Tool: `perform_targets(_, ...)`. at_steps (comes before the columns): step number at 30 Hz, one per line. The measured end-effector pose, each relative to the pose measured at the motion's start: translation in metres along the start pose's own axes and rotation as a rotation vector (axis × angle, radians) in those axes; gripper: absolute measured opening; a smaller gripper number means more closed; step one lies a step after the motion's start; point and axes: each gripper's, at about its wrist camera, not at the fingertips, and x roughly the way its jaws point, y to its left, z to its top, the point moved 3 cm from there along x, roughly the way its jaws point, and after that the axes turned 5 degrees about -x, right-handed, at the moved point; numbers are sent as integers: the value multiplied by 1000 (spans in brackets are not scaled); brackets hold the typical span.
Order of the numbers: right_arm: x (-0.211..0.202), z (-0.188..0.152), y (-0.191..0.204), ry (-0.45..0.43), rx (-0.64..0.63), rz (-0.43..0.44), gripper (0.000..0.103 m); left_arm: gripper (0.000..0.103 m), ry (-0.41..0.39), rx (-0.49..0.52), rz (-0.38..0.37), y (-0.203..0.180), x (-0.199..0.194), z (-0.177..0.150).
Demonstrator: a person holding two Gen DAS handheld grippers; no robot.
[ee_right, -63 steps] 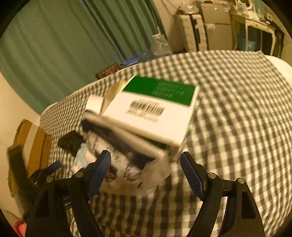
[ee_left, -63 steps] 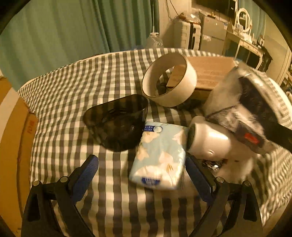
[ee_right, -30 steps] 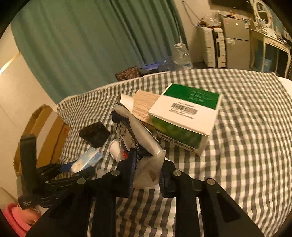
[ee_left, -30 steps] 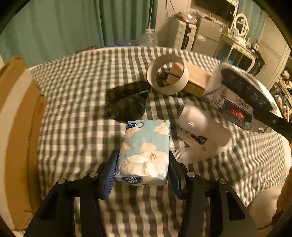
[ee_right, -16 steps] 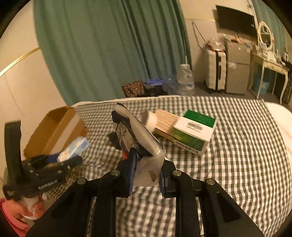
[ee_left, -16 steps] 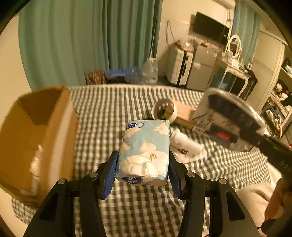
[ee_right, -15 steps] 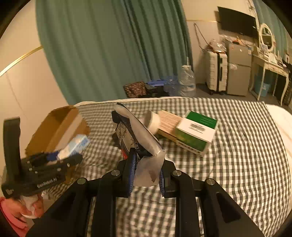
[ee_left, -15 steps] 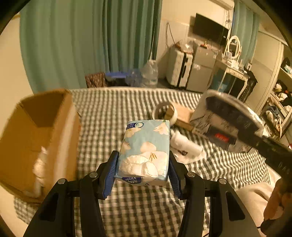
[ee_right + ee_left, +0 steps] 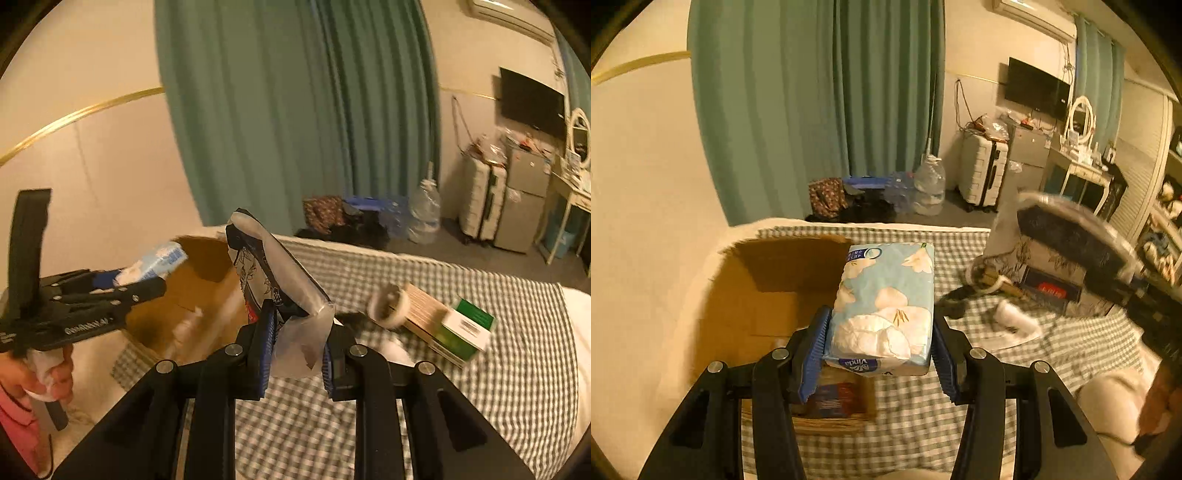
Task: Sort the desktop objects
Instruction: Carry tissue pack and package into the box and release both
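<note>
- While we look through the left wrist camera, we see the left gripper (image 9: 879, 349) closed at about half width on a blue tissue pack (image 9: 884, 306), with both blue pads pressing its sides. The pack hangs just over the near edge of an open cardboard box (image 9: 768, 291) that stands on the checked cloth (image 9: 923, 413). Inside the box we can see only something pale and a dark packet near the bottom; what they are we cannot tell.
- One second ago this pack was low over the cloth, and the box was only at the left edge of the view; now the box is directly under and behind the pack.
- From the right wrist camera, the right gripper (image 9: 298, 350) is nearly closed, pinching the clear edge of a printed plastic pouch (image 9: 273, 280), which stands up and leans left toward the same box (image 9: 207, 295).
- Earlier this pouch was just above the tape roll (image 9: 389, 304) and green box (image 9: 467, 328); now these lie well apart from it, on the right.
</note>
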Motion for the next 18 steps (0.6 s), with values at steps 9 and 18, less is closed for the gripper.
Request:
perform_targets(9,46,15,81,64,-105,56,21,52,-19,-42,101,65,12,-25)
perform_targets(18,120,13,131,173,-149,64,21,52,3,-171,26,109,47,-41)
